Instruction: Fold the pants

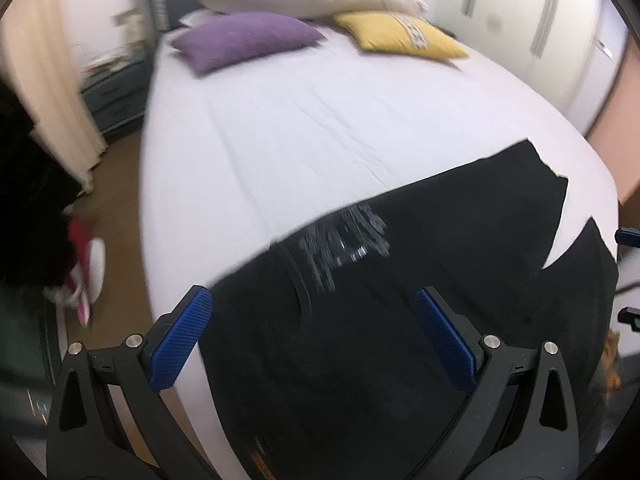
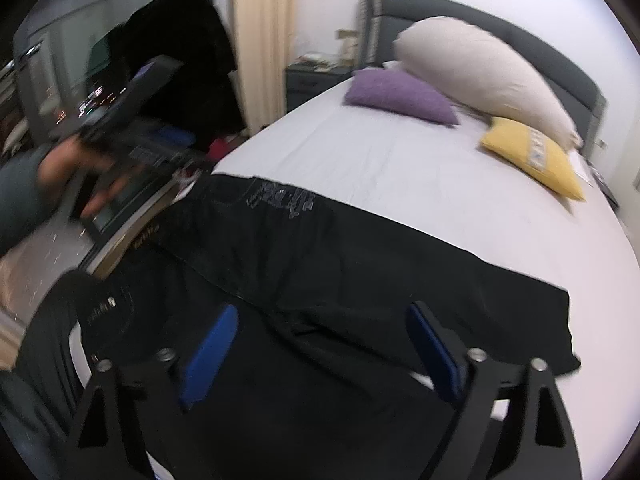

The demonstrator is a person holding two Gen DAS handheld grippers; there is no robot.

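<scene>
Both claws spread, nothing pinched: left gripper [image 1: 312, 336] and right gripper [image 2: 320, 352] hang over the black pants [image 1: 400, 280]. Pants lie flat along the near edge of the bed [image 1: 280, 128]; cushions sit at the far edge.

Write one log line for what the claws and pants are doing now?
pants: flat on bed | left claw: open above | right claw: open above

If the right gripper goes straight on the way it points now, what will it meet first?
Most likely the black pants, spread on the bed. The right gripper points down at the fabric with open jaws and nothing between them, though the depth is hard to judge.
</scene>
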